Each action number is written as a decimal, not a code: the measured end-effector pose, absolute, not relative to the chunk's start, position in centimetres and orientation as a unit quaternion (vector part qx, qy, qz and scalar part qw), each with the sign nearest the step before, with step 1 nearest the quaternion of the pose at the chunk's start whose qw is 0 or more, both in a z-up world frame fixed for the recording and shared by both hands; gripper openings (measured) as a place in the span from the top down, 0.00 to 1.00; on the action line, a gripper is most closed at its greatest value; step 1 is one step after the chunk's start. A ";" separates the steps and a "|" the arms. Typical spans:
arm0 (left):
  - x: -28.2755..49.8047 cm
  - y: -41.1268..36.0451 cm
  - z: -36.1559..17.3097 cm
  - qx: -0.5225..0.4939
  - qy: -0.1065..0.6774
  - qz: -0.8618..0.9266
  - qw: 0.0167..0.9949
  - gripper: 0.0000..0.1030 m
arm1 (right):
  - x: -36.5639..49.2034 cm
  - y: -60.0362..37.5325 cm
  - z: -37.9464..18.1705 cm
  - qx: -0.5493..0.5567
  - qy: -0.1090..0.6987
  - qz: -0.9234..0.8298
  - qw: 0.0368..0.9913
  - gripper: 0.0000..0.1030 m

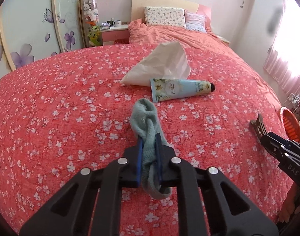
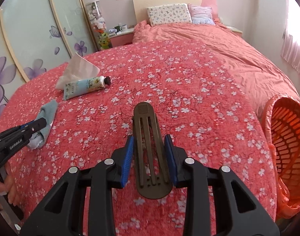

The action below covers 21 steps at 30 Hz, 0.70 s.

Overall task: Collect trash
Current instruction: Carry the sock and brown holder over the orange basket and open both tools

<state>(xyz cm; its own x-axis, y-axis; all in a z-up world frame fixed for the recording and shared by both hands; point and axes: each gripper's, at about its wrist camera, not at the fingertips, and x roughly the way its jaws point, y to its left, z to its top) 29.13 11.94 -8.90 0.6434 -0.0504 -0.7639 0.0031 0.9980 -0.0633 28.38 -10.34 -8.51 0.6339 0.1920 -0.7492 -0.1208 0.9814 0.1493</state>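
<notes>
In the left wrist view my left gripper (image 1: 149, 138) is shut on a pale blue-green sock (image 1: 146, 116) that lies crumpled on the red flowered bedspread (image 1: 61, 102). The right wrist view shows that same sock (image 2: 50, 108) at the left, with the left gripper (image 2: 42, 123) on it. My right gripper (image 2: 149, 137) is shut on a dark brown slotted flat piece (image 2: 145, 110), which sticks out forward above the bed. Farther up the bed lie a white crumpled tissue (image 1: 161, 63) and a light blue hand cream tube (image 1: 181, 90) with a black cap.
An orange slotted basket (image 2: 287, 137) lined with an orange bag stands at the bed's right edge. Two pillows (image 1: 164, 16) and a rumpled pink duvet (image 2: 199, 37) lie at the head. A pink nightstand (image 1: 114, 32) and flowered wardrobe doors (image 1: 32, 39) are on the left.
</notes>
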 end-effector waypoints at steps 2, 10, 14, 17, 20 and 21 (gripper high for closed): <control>28.7 11.9 -8.4 -0.028 0.413 -0.016 0.910 0.88 | 28.0 -10.6 -8.2 0.046 0.416 0.090 0.903 0.77; 28.1 11.0 -7.1 -0.020 0.401 -0.023 0.916 0.89 | 28.0 -11.3 -8.6 0.067 0.418 0.081 0.902 0.77; 27.6 10.5 -5.8 -0.022 0.387 -0.032 0.921 0.89 | 27.3 -11.9 -7.3 0.072 0.397 0.091 0.911 0.77; 27.2 9.7 -4.6 -0.029 0.376 -0.046 0.925 0.89 | 26.6 -12.6 -6.1 0.072 0.375 0.086 0.920 0.77; 26.6 8.3 -3.2 -0.033 0.363 -0.068 0.929 0.89 | 25.9 -13.8 -4.8 0.080 0.357 0.078 0.927 0.77; 26.5 7.7 -2.8 -0.033 0.360 -0.075 0.929 0.89 | 25.6 -14.2 -4.5 0.081 0.351 0.073 0.930 0.77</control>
<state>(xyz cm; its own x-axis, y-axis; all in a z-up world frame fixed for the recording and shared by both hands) 26.47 7.73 -2.81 0.7300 -0.1639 -0.6635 0.1159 0.9864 -0.1161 25.59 -14.17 -4.50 0.7426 0.1920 -0.6416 -0.0783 0.9763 0.2016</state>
